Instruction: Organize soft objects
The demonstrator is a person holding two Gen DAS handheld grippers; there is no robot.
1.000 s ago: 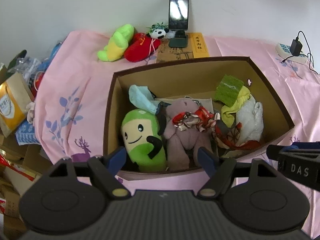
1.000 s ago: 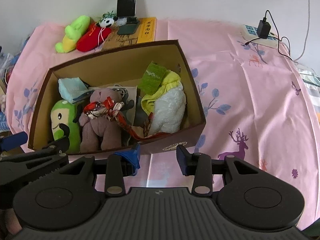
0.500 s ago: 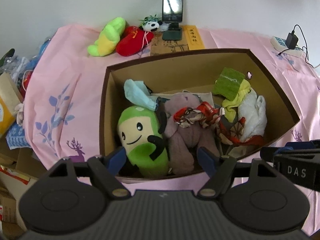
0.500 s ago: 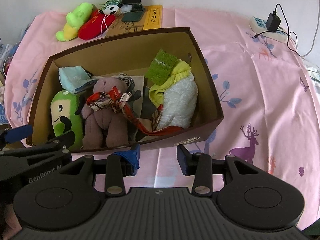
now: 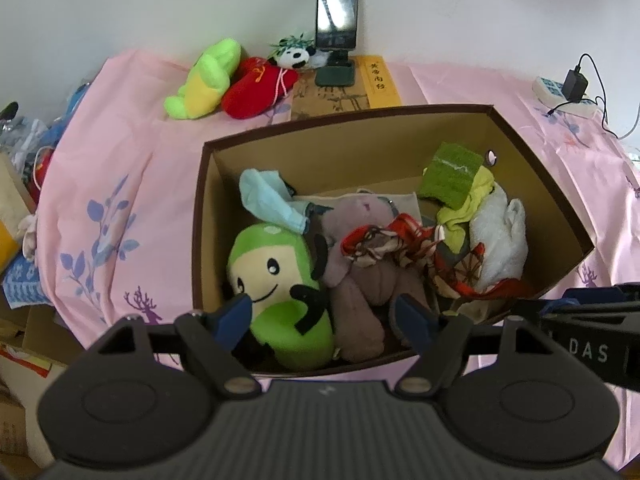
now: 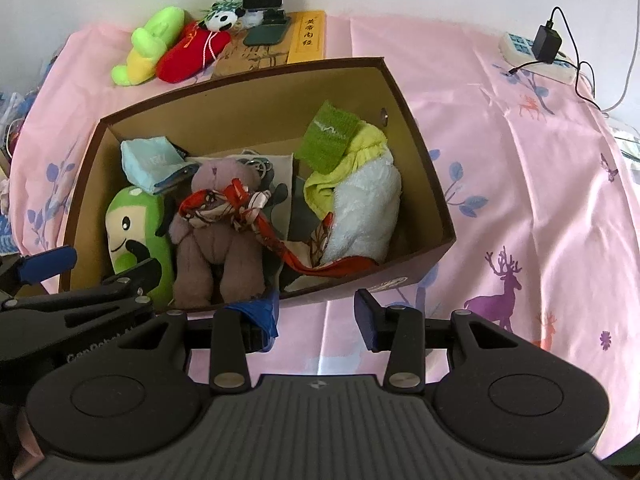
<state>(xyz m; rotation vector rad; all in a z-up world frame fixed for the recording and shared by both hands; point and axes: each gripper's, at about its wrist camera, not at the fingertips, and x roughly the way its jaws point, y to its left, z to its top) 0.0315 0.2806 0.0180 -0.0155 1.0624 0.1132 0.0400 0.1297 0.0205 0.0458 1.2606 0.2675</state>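
Observation:
A brown cardboard box (image 5: pixel 202 220) on the pink cloth holds a green plush (image 5: pixel 276 272), a mauve bear (image 5: pixel 356 284), a red patterned scarf (image 5: pixel 384 240), a light-blue cloth (image 5: pixel 268 200), a green cloth (image 5: pixel 452 172), a yellow cloth (image 5: pixel 460 216) and a white towel (image 5: pixel 500 240). My left gripper (image 5: pixel 322 314) hovers wide open over the box's near edge, above the green plush and the bear, touching nothing. My right gripper (image 6: pixel 316 312) stands open over the pink cloth just in front of the box (image 6: pixel 436 184), with nothing between its fingers.
Behind the box lie a green-yellow plush (image 5: pixel 204 80), a red plush (image 5: pixel 256 88) and a small panda (image 5: pixel 294 56), beside a phone on a stand (image 5: pixel 336 4) and a book (image 5: pixel 380 80). A power strip (image 5: pixel 560 92) lies far right. Bags and clutter crowd the left edge.
Both views have drifted slightly; in the right wrist view the box sits a little further right and larger. Nothing in the box has moved and neither gripper has taken hold of anything.

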